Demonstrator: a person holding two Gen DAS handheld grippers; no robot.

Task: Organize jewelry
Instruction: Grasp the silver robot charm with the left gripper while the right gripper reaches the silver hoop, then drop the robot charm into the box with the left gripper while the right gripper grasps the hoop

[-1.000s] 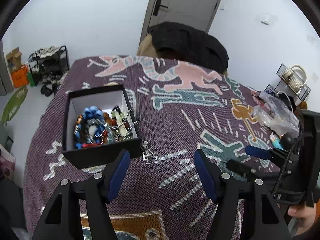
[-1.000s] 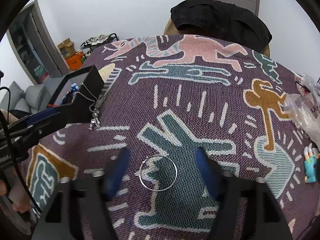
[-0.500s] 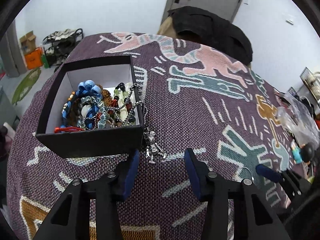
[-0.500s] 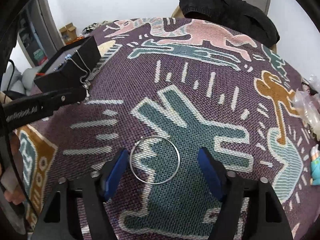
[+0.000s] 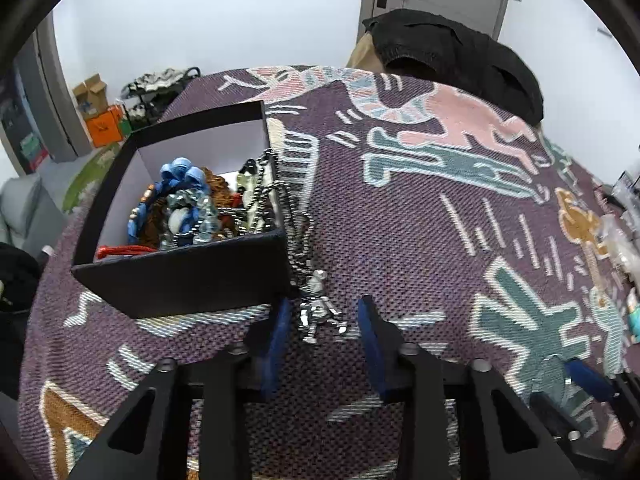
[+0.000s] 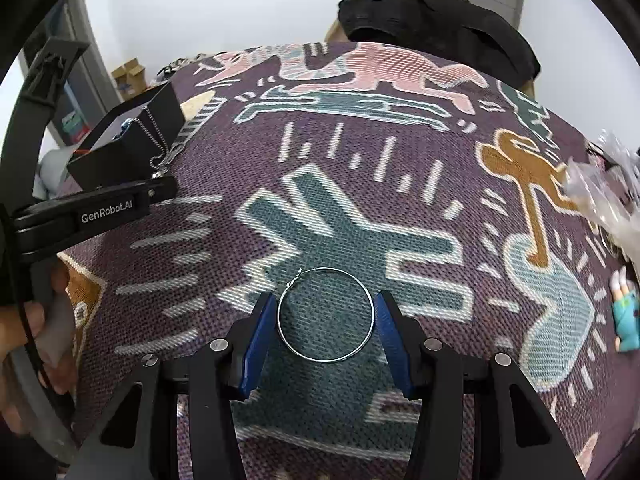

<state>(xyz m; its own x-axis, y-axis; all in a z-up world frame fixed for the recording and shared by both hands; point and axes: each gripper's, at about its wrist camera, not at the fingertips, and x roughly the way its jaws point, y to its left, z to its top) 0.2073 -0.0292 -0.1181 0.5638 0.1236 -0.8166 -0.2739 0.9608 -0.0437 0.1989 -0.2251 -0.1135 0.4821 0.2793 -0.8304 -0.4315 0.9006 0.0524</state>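
Observation:
A black box (image 5: 180, 276) holds several bead bracelets (image 5: 180, 208). A silver chain (image 5: 296, 220) hangs over its right corner, and a silver figure pendant (image 5: 318, 308) lies on the cloth below it. My left gripper (image 5: 324, 320) straddles the pendant with its jaws closing, and a gap shows on each side. A thin silver hoop (image 6: 327, 268) lies flat on the cloth. My right gripper (image 6: 325, 316) is down around it with its jaws closing; the blue pads (image 6: 260, 336) stand just outside the ring. The right wrist view also shows the left gripper (image 6: 160, 192) by the box (image 6: 132, 136).
A patterned purple cloth (image 6: 360, 152) covers the table. Clear plastic bags (image 6: 608, 192) and a small toy figure (image 6: 626, 312) sit at the right edge. A black garment (image 5: 452, 56) hangs over a chair at the far side. A person's hand (image 6: 24, 328) grips the left tool.
The left gripper sank toward the box's corner until the pendant lay between its narrowing jaws. The right gripper came down over the hoop and its jaws narrowed around it.

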